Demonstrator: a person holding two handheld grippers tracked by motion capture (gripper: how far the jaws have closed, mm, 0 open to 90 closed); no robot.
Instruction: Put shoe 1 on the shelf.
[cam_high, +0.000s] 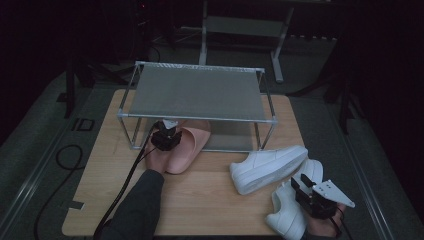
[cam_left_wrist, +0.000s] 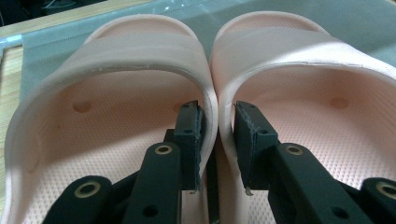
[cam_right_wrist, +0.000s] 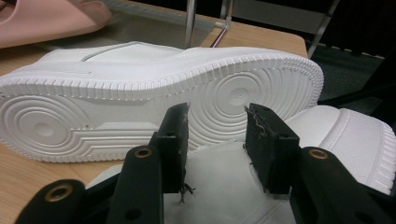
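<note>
The pair of pink foam slides, at the metal shelf's lower tier, is being pinched by the left gripper, apparently loosely; slippage is being risked. The right gripper is being held unclenched.

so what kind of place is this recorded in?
Probably a lab or studio mock-up of a home shoe-tidying corner: a wooden table carrying a two-tier metal shoe rack, pink slippers and white sneakers, with dark surroundings and cables on the floor.
</note>
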